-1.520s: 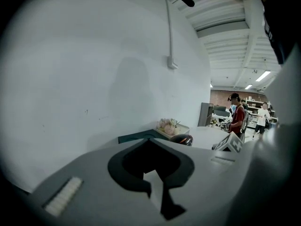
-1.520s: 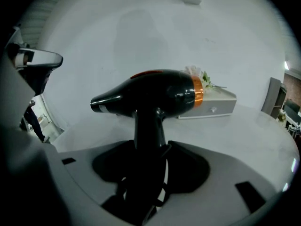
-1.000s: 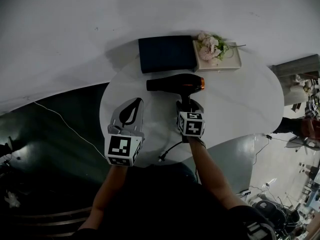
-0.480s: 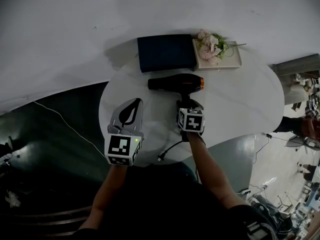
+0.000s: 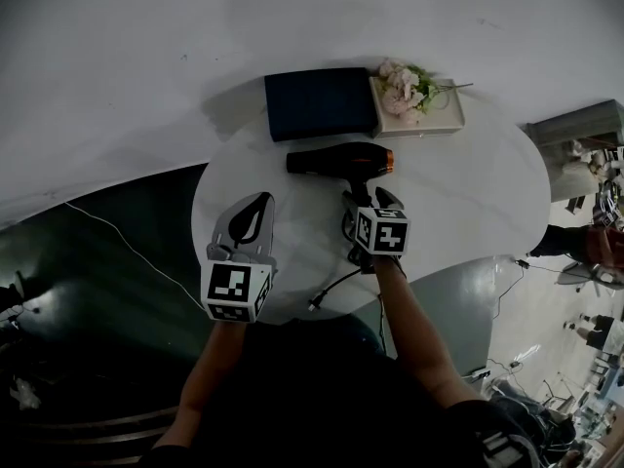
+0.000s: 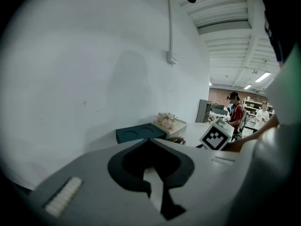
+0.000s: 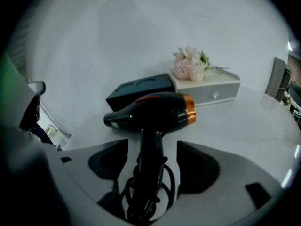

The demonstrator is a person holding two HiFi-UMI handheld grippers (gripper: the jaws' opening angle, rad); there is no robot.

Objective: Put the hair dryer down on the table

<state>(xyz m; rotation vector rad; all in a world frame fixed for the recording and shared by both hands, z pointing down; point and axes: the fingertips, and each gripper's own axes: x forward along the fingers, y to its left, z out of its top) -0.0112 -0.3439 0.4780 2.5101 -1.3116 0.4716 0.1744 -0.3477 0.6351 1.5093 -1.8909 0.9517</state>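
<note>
The black hair dryer [image 5: 341, 161] with an orange ring lies on the round white table [image 5: 458, 203], nozzle to the left. In the right gripper view the hair dryer [image 7: 150, 112] has its handle running back between the jaws. My right gripper [image 5: 366, 203] [image 7: 151, 161] sits around that handle, its jaws opening, with a gap on each side between pad and handle. The coiled black cord [image 7: 146, 197] bunches at the handle's end, and the cord [image 5: 336, 291] trails off the table's near edge. My left gripper [image 5: 252, 213] [image 6: 149, 147] hovers shut and empty over the table's left part.
A dark blue box [image 5: 322, 103] stands at the back of the table, just behind the dryer. Beside it on the right is a white drawer box [image 5: 434, 120] with pink flowers [image 5: 405, 86] on top. A white wall rises behind. People stand far right in the room.
My right gripper's jaws have spread off the dryer's handle and the gripper has shifted slightly right. The dryer rests on the table. The left gripper has barely moved.
</note>
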